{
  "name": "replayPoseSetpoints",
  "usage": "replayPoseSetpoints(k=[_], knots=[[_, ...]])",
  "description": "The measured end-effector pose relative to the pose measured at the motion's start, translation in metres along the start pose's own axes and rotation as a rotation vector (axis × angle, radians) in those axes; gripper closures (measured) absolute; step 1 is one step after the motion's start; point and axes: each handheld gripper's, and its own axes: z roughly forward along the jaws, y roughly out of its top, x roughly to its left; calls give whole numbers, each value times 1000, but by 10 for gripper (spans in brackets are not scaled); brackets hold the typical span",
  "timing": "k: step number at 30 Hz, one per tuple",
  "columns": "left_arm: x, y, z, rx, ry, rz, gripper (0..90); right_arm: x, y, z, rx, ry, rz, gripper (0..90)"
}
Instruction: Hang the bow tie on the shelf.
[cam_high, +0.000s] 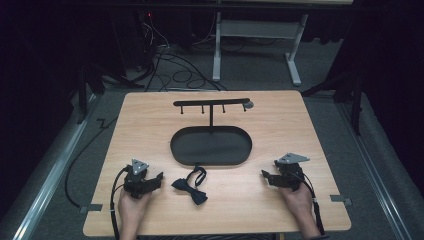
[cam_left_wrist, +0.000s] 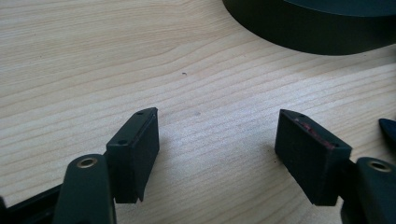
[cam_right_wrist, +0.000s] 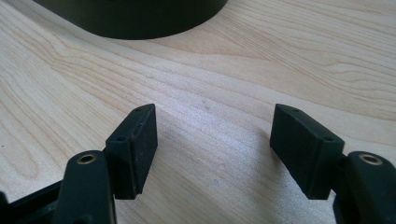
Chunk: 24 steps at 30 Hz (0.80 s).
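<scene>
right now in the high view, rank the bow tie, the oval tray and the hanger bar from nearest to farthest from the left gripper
From the left gripper:
1. Bow tie: just to its right on the table's near part.
2. Oval tray: farther in, at the table's middle.
3. Hanger bar: on its post above the tray's far edge, toward the far side.

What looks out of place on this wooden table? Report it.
The black fabric bow tie lies loose and askew on the light wooden table, its strap curled, in front of the black oval tray. Nothing looks spilled or damaged.
</scene>
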Motion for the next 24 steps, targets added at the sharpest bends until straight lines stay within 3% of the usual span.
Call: replayPoseSetpoints(k=[13,24], knots=[[0,-1,-3,-1,4,5,354,0,0,0,0,0,-3,334],[4,0,-9,-19,-21,-37,388,0,0,0,-1,0,-3,334]])
